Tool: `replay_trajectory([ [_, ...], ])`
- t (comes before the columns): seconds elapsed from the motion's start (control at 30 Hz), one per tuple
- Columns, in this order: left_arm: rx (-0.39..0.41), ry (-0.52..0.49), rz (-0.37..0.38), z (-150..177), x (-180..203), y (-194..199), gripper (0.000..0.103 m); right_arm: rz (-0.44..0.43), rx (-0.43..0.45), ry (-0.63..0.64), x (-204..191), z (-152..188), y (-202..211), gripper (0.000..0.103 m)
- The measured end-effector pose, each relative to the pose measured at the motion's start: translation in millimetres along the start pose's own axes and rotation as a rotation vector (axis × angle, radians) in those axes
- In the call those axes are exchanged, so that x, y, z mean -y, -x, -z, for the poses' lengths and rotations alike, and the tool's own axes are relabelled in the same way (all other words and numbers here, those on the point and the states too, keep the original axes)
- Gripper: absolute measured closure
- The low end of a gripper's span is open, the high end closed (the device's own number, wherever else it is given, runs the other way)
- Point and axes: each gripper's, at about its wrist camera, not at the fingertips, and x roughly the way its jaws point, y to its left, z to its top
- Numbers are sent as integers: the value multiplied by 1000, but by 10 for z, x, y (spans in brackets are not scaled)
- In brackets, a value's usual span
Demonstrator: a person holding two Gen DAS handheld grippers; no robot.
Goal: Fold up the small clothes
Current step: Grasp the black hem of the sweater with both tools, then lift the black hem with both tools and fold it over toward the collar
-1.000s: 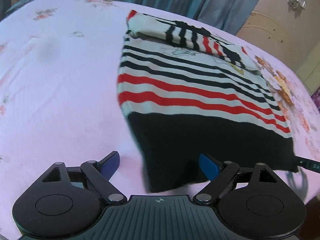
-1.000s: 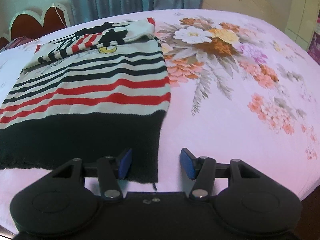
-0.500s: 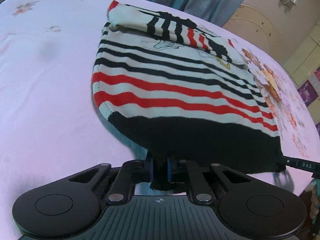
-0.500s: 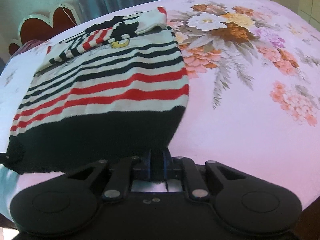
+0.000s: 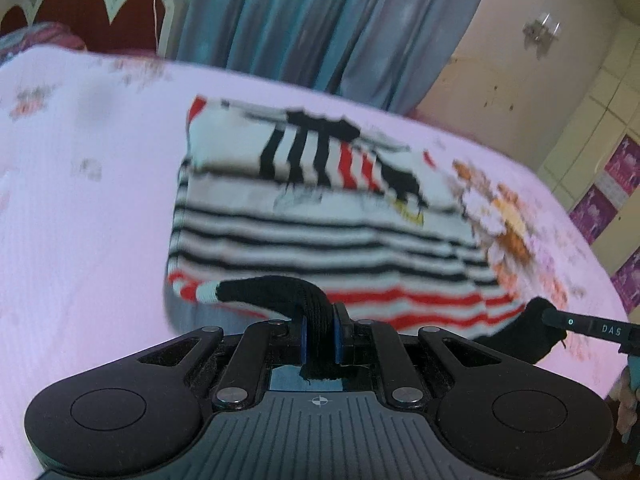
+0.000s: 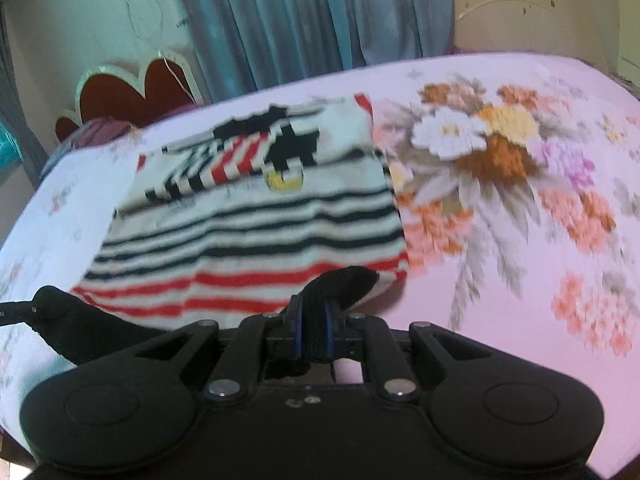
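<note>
A small striped sweater (image 5: 320, 232) is spread on the pink bed sheet (image 5: 80, 240), with its top end far away and its black bottom band near the cameras. The left gripper (image 5: 320, 338) is clamped on the near-left corner of that black band, and the right gripper (image 6: 313, 336) is clamped on the near-right corner — one corner for each, so the edge can be kept straight. Both corners are held up off the sheet, and the black band is curled over the red stripes. The sleeves look tucked across the far end already. It is judged that the near edge is meant to be carried over to the far end, so the sweater is folded in half.
</note>
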Motion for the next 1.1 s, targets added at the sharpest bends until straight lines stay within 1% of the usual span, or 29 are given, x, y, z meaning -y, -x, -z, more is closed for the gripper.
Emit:
replay_trajectory([
  [0.17,61,6,2,-318,20,-53,92,-27,64,-12,11,-305,18,93],
  [0.33,121,47,-14,-626,3,-258,92,-53,130,-47,41,-714,-100,93],
  [0.43,149,85,-27,-860,-34,-456,92,-55,152,-44,29,-970,-296,93],
  [0.53,182,123,-56,-1105,-82,-668,92,-67,157,-76,68,-1244,-558,93],
  [0.63,200,138,-90,-1319,-104,-915,92,-72,155,-112,104,-1506,-865,93],
  [0.8,187,190,-139,-1623,-213,-1395,92,-57,129,-139,153,-1792,-1365,93],
  [0.9,160,173,-180,-1766,-233,-1680,92,-39,95,-136,171,-1903,-1669,93],
  [0.97,123,160,-208,-1835,-260,-1871,92,-27,67,-129,174,-1956,-1868,93],
  [1.0,104,153,-235,-1866,-273,-1982,92,-22,57,-130,178,-1970,-1949,93],
  [1.07,95,150,-286,-1877,-282,-2092,91,-21,35,-141,203,-1999,-2106,93],
  [1.1,84,143,-295,-1888,-286,-2151,91,-24,25,-149,218,-2010,-2180,92],
])
